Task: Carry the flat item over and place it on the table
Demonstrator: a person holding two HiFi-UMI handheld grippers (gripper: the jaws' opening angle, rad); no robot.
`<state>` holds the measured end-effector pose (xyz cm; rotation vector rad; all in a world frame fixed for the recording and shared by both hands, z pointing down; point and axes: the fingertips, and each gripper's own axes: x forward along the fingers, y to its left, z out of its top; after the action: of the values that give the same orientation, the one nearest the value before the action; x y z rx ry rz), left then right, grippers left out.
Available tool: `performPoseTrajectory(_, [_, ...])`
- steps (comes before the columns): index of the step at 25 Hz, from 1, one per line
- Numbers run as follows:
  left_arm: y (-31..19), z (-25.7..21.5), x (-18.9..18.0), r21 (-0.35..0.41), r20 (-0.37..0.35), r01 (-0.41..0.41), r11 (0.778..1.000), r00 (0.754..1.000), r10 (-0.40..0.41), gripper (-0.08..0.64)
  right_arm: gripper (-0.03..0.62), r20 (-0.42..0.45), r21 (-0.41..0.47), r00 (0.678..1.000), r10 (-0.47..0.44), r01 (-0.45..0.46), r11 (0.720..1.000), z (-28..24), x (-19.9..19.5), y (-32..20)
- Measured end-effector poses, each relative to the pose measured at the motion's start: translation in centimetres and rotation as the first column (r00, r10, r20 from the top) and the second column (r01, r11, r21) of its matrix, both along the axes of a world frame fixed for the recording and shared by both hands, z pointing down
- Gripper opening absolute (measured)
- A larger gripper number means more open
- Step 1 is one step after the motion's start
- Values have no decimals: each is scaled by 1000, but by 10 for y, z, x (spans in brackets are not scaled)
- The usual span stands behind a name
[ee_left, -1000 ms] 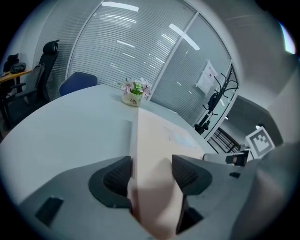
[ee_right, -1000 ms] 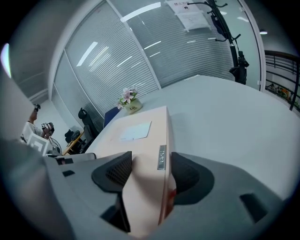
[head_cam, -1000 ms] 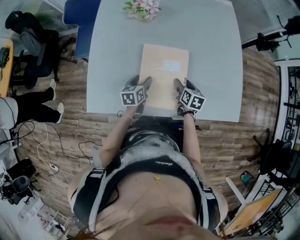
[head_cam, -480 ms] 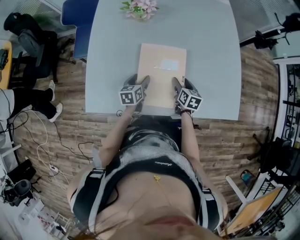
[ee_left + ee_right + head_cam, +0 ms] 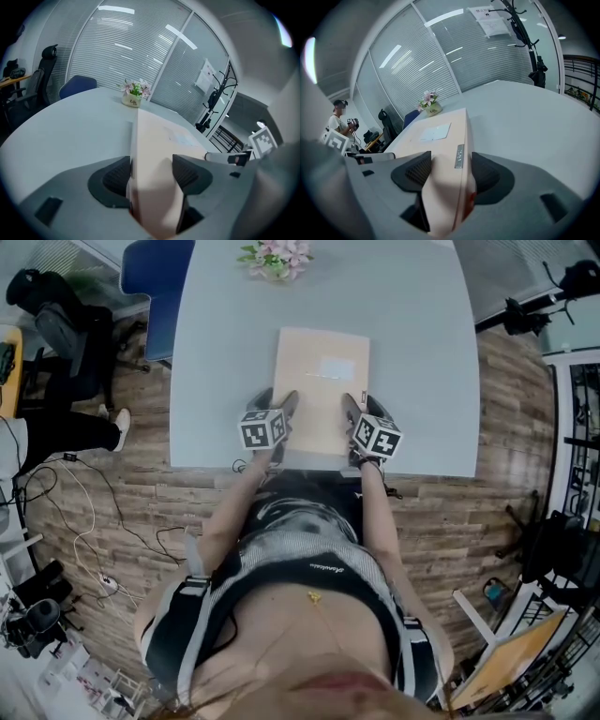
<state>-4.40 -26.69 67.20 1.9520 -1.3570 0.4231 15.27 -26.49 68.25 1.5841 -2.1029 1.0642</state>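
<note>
A flat tan cardboard box (image 5: 321, 382) with a pale label lies over the near middle of the grey table (image 5: 422, 352). My left gripper (image 5: 285, 411) is shut on the box's near left edge, and my right gripper (image 5: 349, 411) is shut on its near right edge. In the left gripper view the box (image 5: 154, 154) fills the gap of the left gripper (image 5: 151, 174) and runs away toward the flowers. The right gripper view has the box (image 5: 440, 140) pinched in the right gripper (image 5: 446, 174), a small sticker on its side. Whether the box rests on the table, I cannot tell.
A small pot of pink flowers (image 5: 277, 257) stands at the table's far edge. A blue chair (image 5: 155, 277) and black office chairs (image 5: 66, 329) are at the far left. A person's legs (image 5: 66, 432) and cables (image 5: 103, 521) are on the wooden floor at left.
The box and both grippers have shifted slightly left and farther over the table. The person's legs at left have moved.
</note>
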Motion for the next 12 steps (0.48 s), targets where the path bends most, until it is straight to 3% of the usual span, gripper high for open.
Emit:
performPoseTrajectory(9, [0, 2, 0, 3, 13, 1, 1000, 1000, -1, 278, 296, 25, -24, 1000, 11, -10, 1000, 7, 3, 0])
performPoseTrajectory(12, [0, 1, -1, 0, 7, 1, 1000, 1000, -1, 278, 295, -4, -10, 1000, 8, -8, 1000, 3, 1, 1])
